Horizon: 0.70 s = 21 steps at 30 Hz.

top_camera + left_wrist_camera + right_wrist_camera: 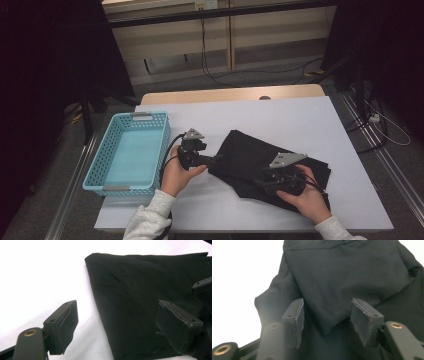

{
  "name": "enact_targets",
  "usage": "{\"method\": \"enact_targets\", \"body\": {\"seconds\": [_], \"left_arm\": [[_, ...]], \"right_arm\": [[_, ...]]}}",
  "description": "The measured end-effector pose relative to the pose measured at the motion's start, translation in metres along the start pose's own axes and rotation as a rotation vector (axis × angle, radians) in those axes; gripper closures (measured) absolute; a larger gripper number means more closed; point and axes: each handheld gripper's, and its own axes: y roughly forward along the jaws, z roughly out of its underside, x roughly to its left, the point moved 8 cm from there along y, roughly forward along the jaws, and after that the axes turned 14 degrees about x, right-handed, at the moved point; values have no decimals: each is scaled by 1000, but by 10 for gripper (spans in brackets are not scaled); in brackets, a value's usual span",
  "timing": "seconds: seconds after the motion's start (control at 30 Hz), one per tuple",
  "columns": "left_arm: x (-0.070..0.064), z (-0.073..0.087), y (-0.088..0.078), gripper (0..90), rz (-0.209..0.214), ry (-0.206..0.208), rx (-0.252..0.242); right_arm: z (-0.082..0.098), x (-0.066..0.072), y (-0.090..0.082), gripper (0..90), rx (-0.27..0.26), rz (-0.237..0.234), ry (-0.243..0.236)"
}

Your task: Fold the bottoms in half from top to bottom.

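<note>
Near the worktop's left edge sits an empty light-blue perforated plastic basket (pixel 127 152); just right of it the left gripper (pixel 212 160), jaws spread, straddles the left edge of the folded black fabric garment (pixel 267 162) lying mid-worktop. The right gripper (pixel 260 182), also spread, hovers over a folded corner near the front edge. This looks like folding before binning: next, each should close on cloth, with bare worktop (pixel 300 115) behind.

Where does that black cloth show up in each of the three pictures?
High view: the black cloth lies right of centre on the white table, between the two grippers.
Left gripper view: the cloth covers the right half, under the right jaw.
Right gripper view: it spreads ahead of both open jaws.
Shared landmark: the white table.
</note>
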Motion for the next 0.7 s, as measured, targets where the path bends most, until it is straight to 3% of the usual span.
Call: {"method": "enact_targets", "body": {"seconds": [0.23,0.37,0.53,0.63,0.7], "left_arm": [[5,4,0,187,-11,-13,6],[5,5,1,186,-8,-13,9],[6,6,3,186,-10,-16,20],[8,6,1,186,-10,-14,17],[7,5,0,184,-9,-15,14]], "right_arm": [[2,3,8,538,47,3,-25],[2,1,12,591,63,55,-54],[0,-1,13,746,61,89,-60],[0,-3,9,849,74,117,-97],[-1,-4,6,873,63,100,-91]]}}
